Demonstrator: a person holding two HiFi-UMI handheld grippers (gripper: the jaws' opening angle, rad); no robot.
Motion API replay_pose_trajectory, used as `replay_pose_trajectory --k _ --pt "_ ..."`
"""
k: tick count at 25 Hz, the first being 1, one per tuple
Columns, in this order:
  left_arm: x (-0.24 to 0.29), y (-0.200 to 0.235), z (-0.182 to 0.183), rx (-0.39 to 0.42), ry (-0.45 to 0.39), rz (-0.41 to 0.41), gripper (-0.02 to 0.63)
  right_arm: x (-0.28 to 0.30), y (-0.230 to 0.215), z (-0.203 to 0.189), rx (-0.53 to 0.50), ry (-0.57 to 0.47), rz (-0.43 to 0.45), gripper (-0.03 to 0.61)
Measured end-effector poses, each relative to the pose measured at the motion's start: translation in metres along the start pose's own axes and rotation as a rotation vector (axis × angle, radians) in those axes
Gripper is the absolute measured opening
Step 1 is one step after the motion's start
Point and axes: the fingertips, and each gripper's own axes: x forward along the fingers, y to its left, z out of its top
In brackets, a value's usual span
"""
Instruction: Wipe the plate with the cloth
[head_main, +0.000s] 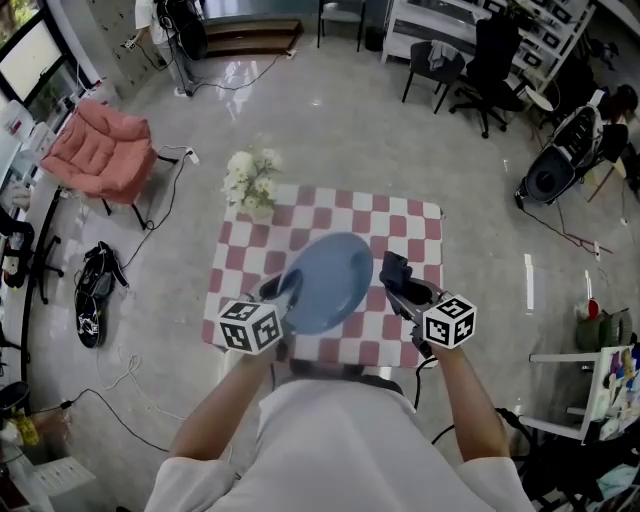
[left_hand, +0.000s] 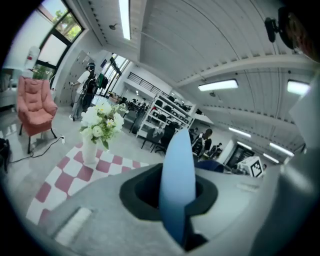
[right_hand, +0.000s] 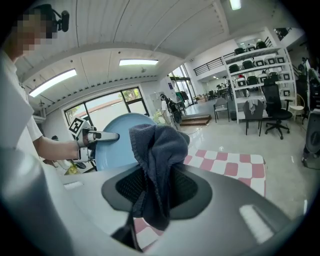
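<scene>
Plate (head_main: 335, 280) clamped in your left gripper (head_main: 287, 290), cloth (right_hand: 160, 150) in your right gripper (head_main: 395, 272).
Wipe looks about to start; press cloth onto plate.

Glossy grey floor (head_main: 330, 120) — pink armchair (head_main: 97, 150) left, black office chairs (head_main: 488, 62) by white shelving (head_main: 440, 25).

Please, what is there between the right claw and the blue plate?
Only the dark cloth, pinched in the right claw. The right gripper view shows it hanging in front of the plate.

Head view looks steeply down on the checkered table (head_main: 400, 215); both gripper views, near-level, see the plate (head_main: 330, 275) close.
</scene>
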Motion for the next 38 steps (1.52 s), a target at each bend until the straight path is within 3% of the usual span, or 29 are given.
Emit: replay_pose_trajectory --k 10,20,27,38 --pt "0.004 0.013 -0.024 -0.13 0.041 0.007 0.044 -0.004 -0.012 -0.01 0.004 -0.024 -0.035 0.133" --pt "0.009 0.022 -0.041 -0.335 0.064 -0.022 0.044 -0.015 -0.009 -0.013 0.008 -0.092 -0.085 0.133" --pt "0.013 0.026 -0.049 -0.38 0.08 -0.022 0.044 -0.02 -0.012 -0.018 0.021 -0.115 -0.107 0.132" --pt "0.016 0.022 -0.051 -0.383 0.088 -0.025 0.044 -0.027 -0.013 -0.017 0.03 -0.13 -0.104 0.13"
